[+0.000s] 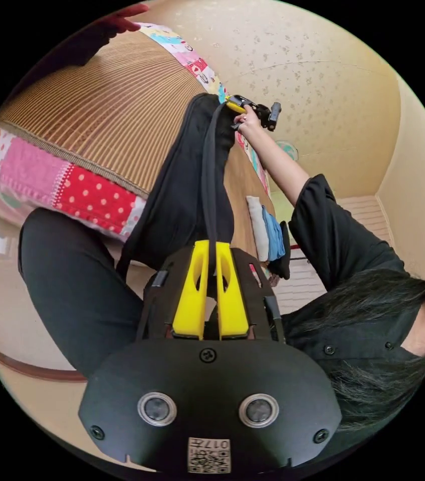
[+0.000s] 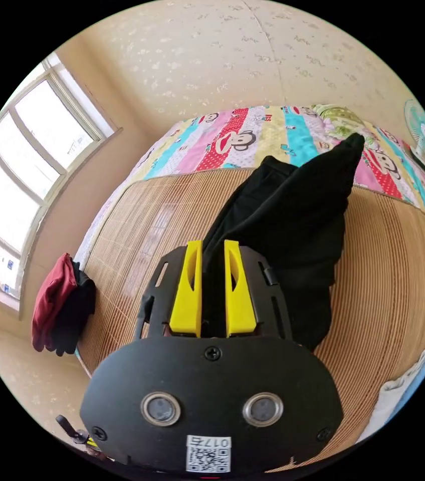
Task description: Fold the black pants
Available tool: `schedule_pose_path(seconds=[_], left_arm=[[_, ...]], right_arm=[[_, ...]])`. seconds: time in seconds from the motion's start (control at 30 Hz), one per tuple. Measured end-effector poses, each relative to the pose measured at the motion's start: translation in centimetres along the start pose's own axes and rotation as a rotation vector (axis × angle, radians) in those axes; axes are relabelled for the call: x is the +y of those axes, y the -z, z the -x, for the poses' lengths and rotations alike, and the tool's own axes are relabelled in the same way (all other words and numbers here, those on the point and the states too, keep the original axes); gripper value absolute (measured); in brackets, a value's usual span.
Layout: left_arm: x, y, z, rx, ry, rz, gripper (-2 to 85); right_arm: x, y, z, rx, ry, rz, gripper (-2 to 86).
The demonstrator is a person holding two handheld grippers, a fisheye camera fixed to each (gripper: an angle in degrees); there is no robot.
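Note:
The black pants (image 1: 182, 195) hang stretched between both grippers above a bamboo mat (image 1: 107, 110) on the bed. In the left gripper view my left gripper (image 1: 211, 246) is shut on one end of the pants, its yellow jaws pinching a taut strip of cloth. At the far end of that strip a hand holds the right gripper (image 1: 236, 105), clamped on the other end. In the right gripper view my right gripper (image 2: 212, 246) is shut on the black pants (image 2: 292, 220), which drape down onto the bamboo mat (image 2: 403, 260).
A colourful patchwork quilt (image 2: 252, 135) lies under the mat. Folded white and blue clothes (image 1: 267, 233) sit at the mat's edge. A red and black pile (image 2: 59, 303) lies by the window (image 2: 27, 165). The person's black-clad leg (image 1: 72, 285) and torso (image 1: 353, 260) stand close. A fan (image 2: 423, 130) stands beyond the bed.

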State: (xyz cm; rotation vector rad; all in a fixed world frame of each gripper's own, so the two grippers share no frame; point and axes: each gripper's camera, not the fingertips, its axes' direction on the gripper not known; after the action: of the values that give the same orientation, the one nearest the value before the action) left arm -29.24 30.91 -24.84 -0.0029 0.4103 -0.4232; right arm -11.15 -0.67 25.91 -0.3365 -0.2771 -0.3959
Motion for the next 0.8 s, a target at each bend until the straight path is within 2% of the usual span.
schedule_pose_path(seconds=[0.1, 0.23, 0.33, 0.4, 0.47, 0.53, 0.6, 0.7, 0.8], left_arm=[[1.1, 2.0, 1.5, -0.048, 0.031, -0.053, 2.6], [0.9, 3.4, 1.7, -0.162, -0.006, -0.09, 5.2], [-2.0, 2.2, 1.7, -0.13, -0.083, -0.087, 9.8], [-4.4, 0.6, 1.3, -0.138, -0.137, -0.052, 10.5], [-7.2, -3.1, 0.5, -0.242, -0.208, 0.055, 11.0], [-7.8, -6.0, -0.1, -0.365, -0.235, 0.142, 9.7], [-6.6, -6.9, -2.1, -0.464, -0.317, 0.128, 6.7], [-3.5, -8.8, -2.9, -0.39, -0.28, 0.175, 4.9], [0.7, -10.9, -1.9, -0.286, -0.202, 0.222, 5.1]], right_arm=[[4.5, 0.0, 1.4, -0.083, 0.077, 0.002, 7.8], [15.6, 4.3, 0.9, 0.006, 0.189, -0.015, 9.7], [24.2, 6.6, -1.0, 0.08, 0.111, 0.004, 11.7], [28.4, 6.8, -1.9, 0.061, 0.052, 0.056, 12.4], [31.8, 6.0, -1.9, 0.007, 0.026, 0.125, 12.0], [34.9, 6.3, -0.3, -0.055, 0.107, 0.133, 8.0], [35.9, 6.6, 1.1, -0.008, 0.178, 0.195, 5.5], [37.5, 8.5, 1.9, 0.086, 0.29, 0.262, 4.2], [39.5, 10.1, 0.7, 0.084, 0.293, 0.348, 3.8]])
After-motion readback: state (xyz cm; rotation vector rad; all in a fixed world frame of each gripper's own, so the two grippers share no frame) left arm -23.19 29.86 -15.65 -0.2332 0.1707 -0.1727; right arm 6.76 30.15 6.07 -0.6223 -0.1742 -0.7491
